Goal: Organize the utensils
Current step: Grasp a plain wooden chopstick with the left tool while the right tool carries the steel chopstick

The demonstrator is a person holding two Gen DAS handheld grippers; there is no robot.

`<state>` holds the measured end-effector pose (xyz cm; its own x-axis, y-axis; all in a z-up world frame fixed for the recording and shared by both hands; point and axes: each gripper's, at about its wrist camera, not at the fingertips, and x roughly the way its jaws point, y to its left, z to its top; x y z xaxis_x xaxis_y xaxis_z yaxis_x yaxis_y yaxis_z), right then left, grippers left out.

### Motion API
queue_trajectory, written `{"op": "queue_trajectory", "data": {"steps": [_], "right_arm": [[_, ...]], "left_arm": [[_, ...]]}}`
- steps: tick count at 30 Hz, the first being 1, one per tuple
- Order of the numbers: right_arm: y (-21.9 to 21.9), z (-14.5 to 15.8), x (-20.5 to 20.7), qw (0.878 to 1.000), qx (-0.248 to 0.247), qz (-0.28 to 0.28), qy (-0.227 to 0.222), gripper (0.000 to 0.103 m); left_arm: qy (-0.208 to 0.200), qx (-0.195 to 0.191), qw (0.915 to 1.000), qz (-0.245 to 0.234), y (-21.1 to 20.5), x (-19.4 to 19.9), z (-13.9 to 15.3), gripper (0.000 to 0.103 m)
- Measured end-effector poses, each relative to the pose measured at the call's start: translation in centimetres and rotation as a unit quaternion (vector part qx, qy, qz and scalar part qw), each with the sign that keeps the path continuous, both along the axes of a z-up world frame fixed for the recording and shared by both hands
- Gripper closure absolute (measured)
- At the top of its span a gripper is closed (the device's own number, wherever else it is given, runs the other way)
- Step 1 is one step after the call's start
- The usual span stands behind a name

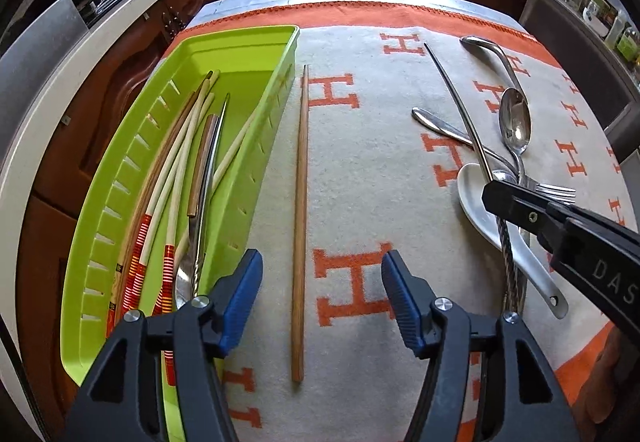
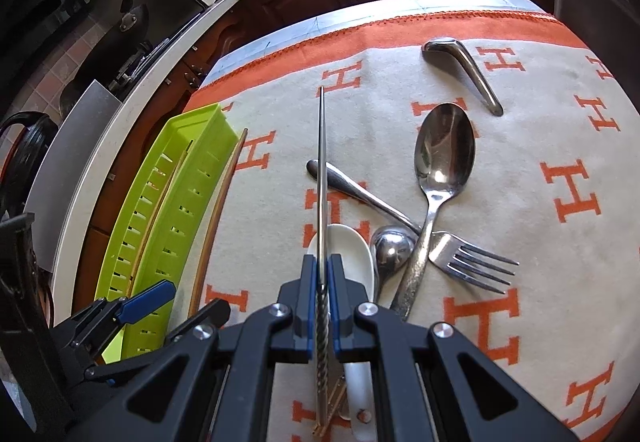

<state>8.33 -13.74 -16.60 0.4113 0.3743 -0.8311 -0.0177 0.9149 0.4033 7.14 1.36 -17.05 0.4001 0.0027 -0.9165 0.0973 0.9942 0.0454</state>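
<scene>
Left tool (image 1: 322, 298) jaws apart, nothing between the pads, hanging above the cloth (image 1: 360, 170) on the surface. A single wooden chopstick (image 1: 301, 226) lies loose on the cloth, running lengthwise just left of the middle of the gap between the blue pads (image 1: 240, 298), not touched by either pad. It sits just outside the right wall of the green tray (image 1: 256, 42).

The tray is at the left edge of the cloth and holds a bundle of chopsticks (image 1: 176, 178), some with red striped ends, plus a metal one.

Right tool (image 2: 319, 306) clamped tight on a metal chopstick (image 2: 321, 170), twisted grip end between the pads, thin tip pointing away over the cloth. In the left view the same tool comes in from the right, over the utensil pile.

The pile is on the right half of the cloth: white ceramic spoon (image 2: 352, 254) under the right tool, big steel spoon (image 2: 442, 150), fork (image 2: 472, 262), a small steel spoon (image 2: 390, 246) bowl down with its handle toward the far left, and a bent steel handle (image 2: 464, 70) lying apart near the far orange border. The big spoon's handle crosses over the fork and the small spoon's handle.
</scene>
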Motion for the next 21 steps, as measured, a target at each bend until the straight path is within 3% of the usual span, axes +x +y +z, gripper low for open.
{"op": "queue_trajectory", "data": {"steps": [7,14,16,18,21], "right_arm": [[-0.1,1.0,-0.2,1.0,0.008,0.003,-0.011,0.098],[-0.5,1.3,-0.2,1.0,0.019,0.0,-0.01,0.097],[-0.7,1.2,-0.1,1.0,0.022,0.0,-0.008,0.097],[-0.8,1.2,-0.2,1.0,0.024,-0.001,-0.007,0.097],[-1.0,1.2,-0.1,1.0,0.026,0.001,-0.007,0.097]], "left_arm": [[0.015,0.016,0.9997,-0.013,-1.5,0.5,-0.6,0.045],[0.052,-0.005,0.9986,0.005,-1.3,1.7,-0.5,0.047],[0.053,-0.007,0.9986,0.009,-1.2,1.8,-0.5,0.052],[0.057,-0.032,0.9978,0.011,-0.8,1.8,-0.5,0.076],[0.054,-0.043,0.9972,0.028,-0.3,2.1,-0.5,0.08]]}}
